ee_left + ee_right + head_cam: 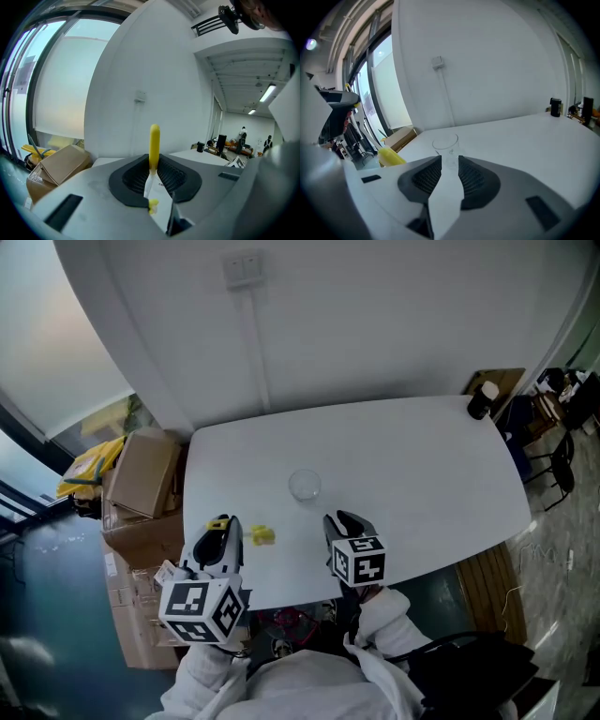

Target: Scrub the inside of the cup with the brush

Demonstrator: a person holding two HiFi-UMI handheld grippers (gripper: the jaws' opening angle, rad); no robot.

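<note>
One clear glass cup (304, 485) stands upright and empty on the white table (422, 456), at 11 o'clock from the right gripper (341, 521), whose jaws stand apart, touching nothing. The left gripper (225, 525), at its 9 o'clock, clamps a yellow brush (154, 140).

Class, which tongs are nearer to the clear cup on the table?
Right. The right tongs, open, sit just short of the cup; the left tongs, gripping the brush, are farther off to its left.
</note>
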